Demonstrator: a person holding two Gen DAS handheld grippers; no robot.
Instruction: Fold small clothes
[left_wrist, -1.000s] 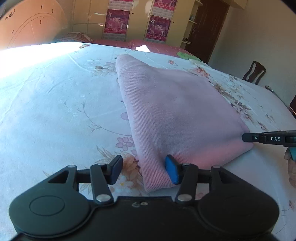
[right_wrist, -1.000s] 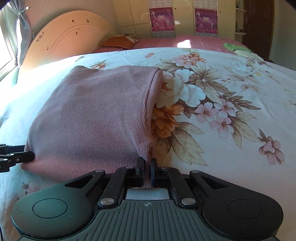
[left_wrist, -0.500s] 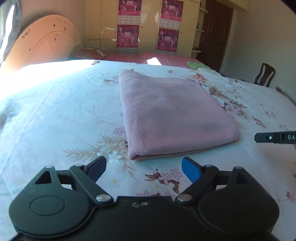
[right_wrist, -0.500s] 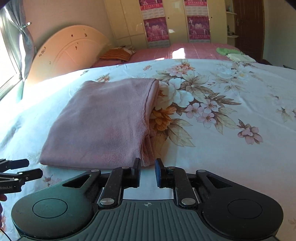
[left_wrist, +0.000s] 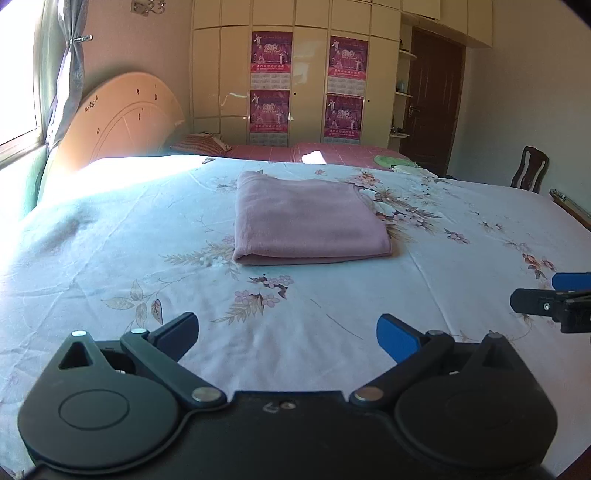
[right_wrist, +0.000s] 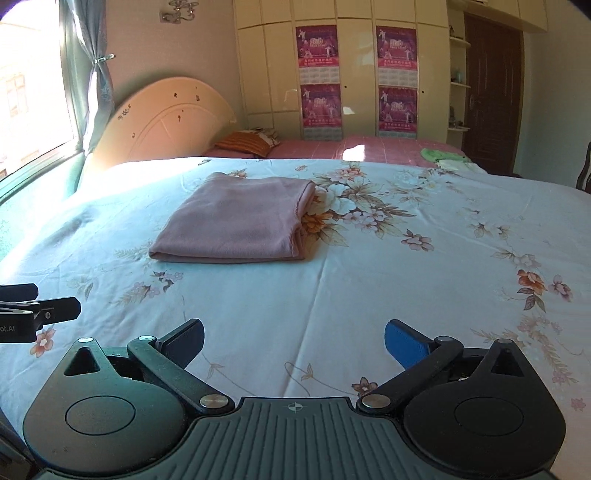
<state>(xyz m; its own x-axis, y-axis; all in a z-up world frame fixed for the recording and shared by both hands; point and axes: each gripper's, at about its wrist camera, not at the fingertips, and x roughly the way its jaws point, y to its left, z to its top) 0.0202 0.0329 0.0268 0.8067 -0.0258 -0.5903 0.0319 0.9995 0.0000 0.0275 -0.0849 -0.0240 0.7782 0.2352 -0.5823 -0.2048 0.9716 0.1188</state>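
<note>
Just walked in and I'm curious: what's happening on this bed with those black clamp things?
A person is folding small clothes with a hand-held gripper in each hand. A pink garment lies folded flat on the floral bedsheet. The left gripper and the right gripper are both clear of it, their jaws opening with nothing between them.

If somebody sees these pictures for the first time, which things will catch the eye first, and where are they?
First comes the pink folded garment, lying flat in the middle of the floral bedsheet. Next, the left gripper and right gripper fill the bottom of their views, jaws opening with nothing between them. Bright magenta posters hang on the cream wardrobe behind the bed.
</note>
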